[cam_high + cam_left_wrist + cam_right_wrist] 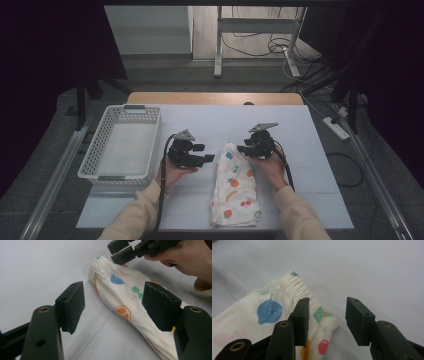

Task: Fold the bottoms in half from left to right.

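Lying folded and lengthwise on the pale sheet (pixel 300 200) over the table: a white fruit-print garment (pixel 235 187), elastic band at the far end, near end close to the table's near edge. Hovering just left of its upper half, the left gripper (pixel 210 158), jaws standing wide apart with nothing between them, pointing toward the cloth. Flanking the band's right corner, the right gripper (pixel 240 148), jaws likewise parted, one over the gathered elastic, the other over bare sheet; touching the fabric or sitting just above it, hard to tell from the close view. Resting well to the left on the sheet, a white perforated basket (pixel 150 150). Showing beyond the sheet's far edge, a strip of wooden tabletop (pixel 215 98).
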`<state>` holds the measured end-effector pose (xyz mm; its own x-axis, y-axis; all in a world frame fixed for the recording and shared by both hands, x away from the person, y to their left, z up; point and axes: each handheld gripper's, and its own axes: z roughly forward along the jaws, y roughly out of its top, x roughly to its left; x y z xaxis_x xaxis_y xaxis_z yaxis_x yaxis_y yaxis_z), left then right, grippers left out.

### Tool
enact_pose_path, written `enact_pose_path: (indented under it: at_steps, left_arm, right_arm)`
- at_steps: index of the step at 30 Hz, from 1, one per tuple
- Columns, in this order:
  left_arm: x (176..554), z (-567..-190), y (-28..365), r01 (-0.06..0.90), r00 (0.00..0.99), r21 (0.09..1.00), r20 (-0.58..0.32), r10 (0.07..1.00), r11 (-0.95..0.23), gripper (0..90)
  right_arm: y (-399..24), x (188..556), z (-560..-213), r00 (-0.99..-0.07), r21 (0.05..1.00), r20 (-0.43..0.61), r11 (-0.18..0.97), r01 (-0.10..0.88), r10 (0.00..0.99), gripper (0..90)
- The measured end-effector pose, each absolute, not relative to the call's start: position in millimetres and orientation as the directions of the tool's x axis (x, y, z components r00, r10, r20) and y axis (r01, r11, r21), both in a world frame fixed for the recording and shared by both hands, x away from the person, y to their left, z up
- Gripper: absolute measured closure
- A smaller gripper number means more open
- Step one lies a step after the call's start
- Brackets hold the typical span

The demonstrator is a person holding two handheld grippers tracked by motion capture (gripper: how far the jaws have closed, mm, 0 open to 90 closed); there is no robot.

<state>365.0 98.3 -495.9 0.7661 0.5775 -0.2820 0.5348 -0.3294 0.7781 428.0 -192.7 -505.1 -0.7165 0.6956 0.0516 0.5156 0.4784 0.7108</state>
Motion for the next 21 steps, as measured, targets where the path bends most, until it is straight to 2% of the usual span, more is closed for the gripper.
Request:
enact_pose_path:
  at_steps: [8,15,21]
  left_arm:
    - [365,-497,98,0.537,0.765,0.776,-0.283,0.578,-0.332,34.0]
    - [365,-497,99,0.537,0.764,0.776,-0.283,0.580,-0.329,34.0]
    - [364,-495,99,0.533,0.765,0.780,-0.279,0.580,-0.329,34.0]
  right_arm:
    - [-175,427,-513,-0.748,0.677,0.027,0.538,0.502,0.664,57.1]
    - [-165,424,-514,-0.773,0.653,-0.033,0.599,0.463,0.634,71.7]
    - [-166,422,-512,-0.777,0.650,-0.044,0.608,0.455,0.628,79.5]
